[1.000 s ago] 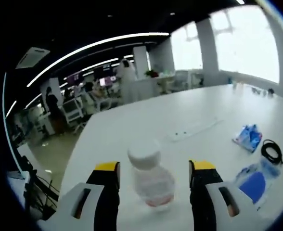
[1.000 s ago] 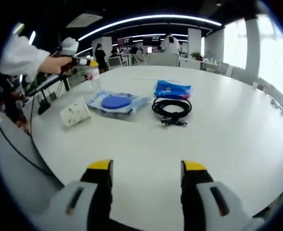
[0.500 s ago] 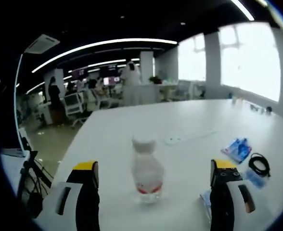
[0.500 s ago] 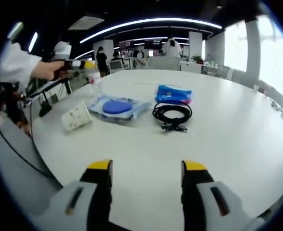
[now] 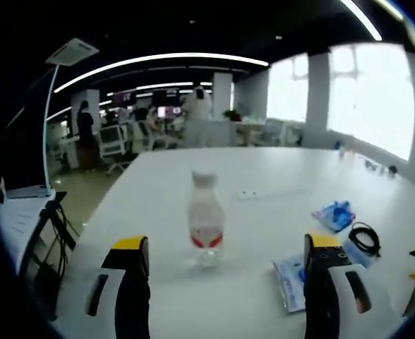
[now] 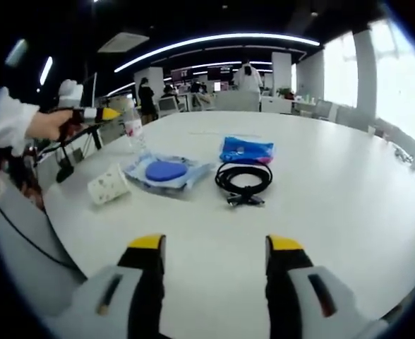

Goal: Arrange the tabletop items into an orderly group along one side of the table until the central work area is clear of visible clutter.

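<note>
- Bottle [image 5: 205,226]: a clear plastic bottle with a white cap and a red band stands upright on the white surface [image 5: 264,212], near its edge. In the left gripper view it sits ahead of the left gripper [image 5: 221,247] and between the lines of its two yellow-tipped jaws, not touched by either.
- The left gripper's jaws are spread wide and hold nothing.
- In the right gripper view the same bottle [image 6: 133,131] stands at the far left of the surface, just beside the left gripper's yellow tip, which a person's hand [image 6: 49,126] in a white sleeve holds out over the edge.
- Paper cup [image 6: 109,185]: white with small dots, lying on its side near the surface's left edge.
- Clear bag [image 6: 166,171]: a flat plastic bag with a round blue disc inside, lying between the cup and the cable.
- Black cable [image 6: 243,179]: coiled in a loop, just right of the bag.
- Blue packet [image 6: 247,150]: lying just behind the cable coil.
- The right gripper [image 6: 214,247] hovers over a bare part of the surface, well apart from these things; its jaws are parted and hold nothing.
- Behind the surface is an open office with desks, monitors and curved ceiling lights; people stand far off.
</note>
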Demonstrator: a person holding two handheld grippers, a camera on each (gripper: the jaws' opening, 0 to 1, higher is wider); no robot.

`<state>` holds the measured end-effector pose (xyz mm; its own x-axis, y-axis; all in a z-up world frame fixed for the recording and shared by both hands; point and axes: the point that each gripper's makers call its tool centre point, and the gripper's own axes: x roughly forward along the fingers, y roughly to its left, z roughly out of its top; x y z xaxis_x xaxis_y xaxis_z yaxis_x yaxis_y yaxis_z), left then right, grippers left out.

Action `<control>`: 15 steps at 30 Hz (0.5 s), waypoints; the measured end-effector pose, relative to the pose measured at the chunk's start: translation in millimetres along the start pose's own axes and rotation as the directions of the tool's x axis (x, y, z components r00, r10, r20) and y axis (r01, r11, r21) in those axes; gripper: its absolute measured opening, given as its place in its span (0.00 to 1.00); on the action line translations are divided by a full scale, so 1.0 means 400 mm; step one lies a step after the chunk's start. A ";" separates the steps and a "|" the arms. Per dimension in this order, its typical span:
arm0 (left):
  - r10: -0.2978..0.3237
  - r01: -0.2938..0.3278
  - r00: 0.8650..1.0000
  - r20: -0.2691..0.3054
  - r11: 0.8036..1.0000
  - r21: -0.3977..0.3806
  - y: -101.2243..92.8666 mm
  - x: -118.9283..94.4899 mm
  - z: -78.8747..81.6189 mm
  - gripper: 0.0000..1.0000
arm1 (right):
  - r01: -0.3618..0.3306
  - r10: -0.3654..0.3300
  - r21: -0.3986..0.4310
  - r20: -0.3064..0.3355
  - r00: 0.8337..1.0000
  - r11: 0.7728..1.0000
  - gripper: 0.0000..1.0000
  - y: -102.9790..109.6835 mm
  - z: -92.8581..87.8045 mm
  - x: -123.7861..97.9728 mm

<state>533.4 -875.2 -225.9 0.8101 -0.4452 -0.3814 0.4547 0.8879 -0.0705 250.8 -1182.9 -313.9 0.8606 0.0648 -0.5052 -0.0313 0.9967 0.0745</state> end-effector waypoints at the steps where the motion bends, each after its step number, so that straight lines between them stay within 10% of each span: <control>1: 0.000 0.000 1.000 -0.006 1.000 -0.004 -0.002 -0.004 -0.008 0.86 | -0.001 0.001 0.003 0.001 1.000 1.000 0.55 -0.001 0.000 0.000; 15: -0.030 0.029 0.999 -0.019 0.999 -0.031 -0.031 -0.032 -0.044 0.83 | -0.033 0.033 -0.001 -0.008 0.999 0.999 0.53 0.013 0.005 0.009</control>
<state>510.9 -878.5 -236.5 0.7889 -0.4694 -0.3966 0.4667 0.8775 -0.1102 254.7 -1177.7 -313.7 0.8549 0.0979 -0.5094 -0.0601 0.9941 0.0902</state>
